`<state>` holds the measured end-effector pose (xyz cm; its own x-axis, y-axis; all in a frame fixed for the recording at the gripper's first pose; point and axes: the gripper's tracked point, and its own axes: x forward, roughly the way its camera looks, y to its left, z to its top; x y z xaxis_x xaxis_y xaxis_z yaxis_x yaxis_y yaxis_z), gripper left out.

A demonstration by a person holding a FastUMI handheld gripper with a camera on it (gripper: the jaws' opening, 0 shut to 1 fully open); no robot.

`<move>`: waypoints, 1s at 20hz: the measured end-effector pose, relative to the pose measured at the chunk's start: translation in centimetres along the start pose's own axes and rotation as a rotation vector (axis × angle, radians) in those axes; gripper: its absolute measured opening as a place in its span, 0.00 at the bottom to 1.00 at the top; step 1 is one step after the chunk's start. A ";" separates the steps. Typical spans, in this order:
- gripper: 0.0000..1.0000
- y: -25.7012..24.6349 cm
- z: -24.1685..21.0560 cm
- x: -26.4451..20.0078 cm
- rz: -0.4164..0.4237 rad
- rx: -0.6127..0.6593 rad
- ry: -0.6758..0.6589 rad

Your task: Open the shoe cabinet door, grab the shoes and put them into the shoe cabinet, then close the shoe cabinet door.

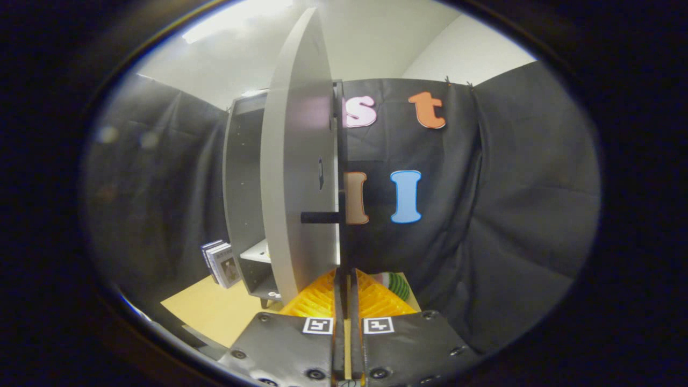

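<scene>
The gripper (344,301) had its jaws drawn nearly together, gripping nothing visible. Just ahead stood the cabinet door (298,177), edge-on and swung open: rigid, light on its hinges, probably best taken by its handle (320,217). Beyond, the shoe cabinet (244,188) stood open on the desk (215,309).

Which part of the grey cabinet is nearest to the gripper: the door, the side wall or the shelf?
The door: its edge stands right at the closed fingers. The side wall and white shelf lie behind it.
</scene>
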<state>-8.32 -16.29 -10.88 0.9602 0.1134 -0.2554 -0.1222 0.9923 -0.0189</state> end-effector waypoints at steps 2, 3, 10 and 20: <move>0.06 -0.1 0.4 -1.5 -0.041 -0.006 -0.020; 0.06 0.3 0.5 -2.4 -0.058 -0.009 -0.029; 0.06 8.3 -1.6 -6.1 -0.072 0.012 -0.013; 0.26 21.6 -16.3 -3.7 -0.034 0.143 0.331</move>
<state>-18.64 3.96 -26.08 0.8269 0.0814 -0.5564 -0.0329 0.9948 0.0967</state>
